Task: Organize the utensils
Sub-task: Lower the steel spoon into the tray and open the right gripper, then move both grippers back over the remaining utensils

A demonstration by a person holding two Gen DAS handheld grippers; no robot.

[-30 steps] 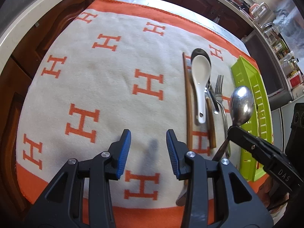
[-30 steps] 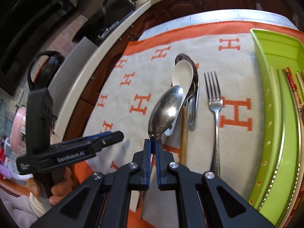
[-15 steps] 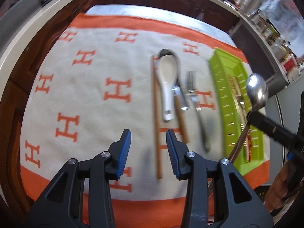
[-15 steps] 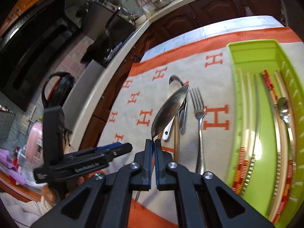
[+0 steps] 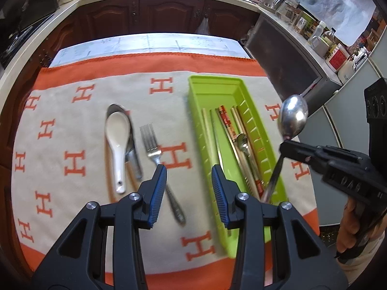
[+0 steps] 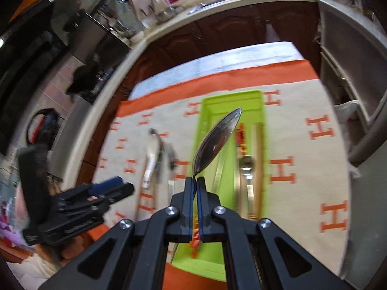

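- My left gripper (image 5: 188,188) hangs with its blue-padded jaws wide apart and nothing between them, above the cream cloth with orange H marks (image 5: 79,125).
- Ahead of those jaws the cloth's orange border (image 5: 145,64) ends on a pale tabletop strip (image 5: 145,42); dark wooden cabinets (image 5: 169,12) stand beyond it.
- Bare cloth lies to the left of the left jaw.
- The long lime-green plastic tray (image 5: 193,101) runs from beside my right-hand jaw forward; its near end passes under that finger.
- My right gripper (image 6: 195,181) has its jaws pressed together on the neck of a shiny steel spoon (image 6: 217,140), bowl up and tilted forward.
- From the right wrist view, that spoon is raised over the green tray, handle end hanging below the jaws.
- Off to the right of the left jaws, the same right gripper and spoon (image 5: 292,118) sit just past the tray's right wall.
- On the cloth I count one white ceramic soup spoon (image 5: 117,140), one steel fork (image 5: 157,159) just ahead of the left jaw, and a steel utensil (image 5: 133,154) partly under the white spoon.
- Inside the tray lie several chopsticks (image 5: 227,125) and one steel spoon (image 5: 243,142); blur prevents an exact chopstick count.
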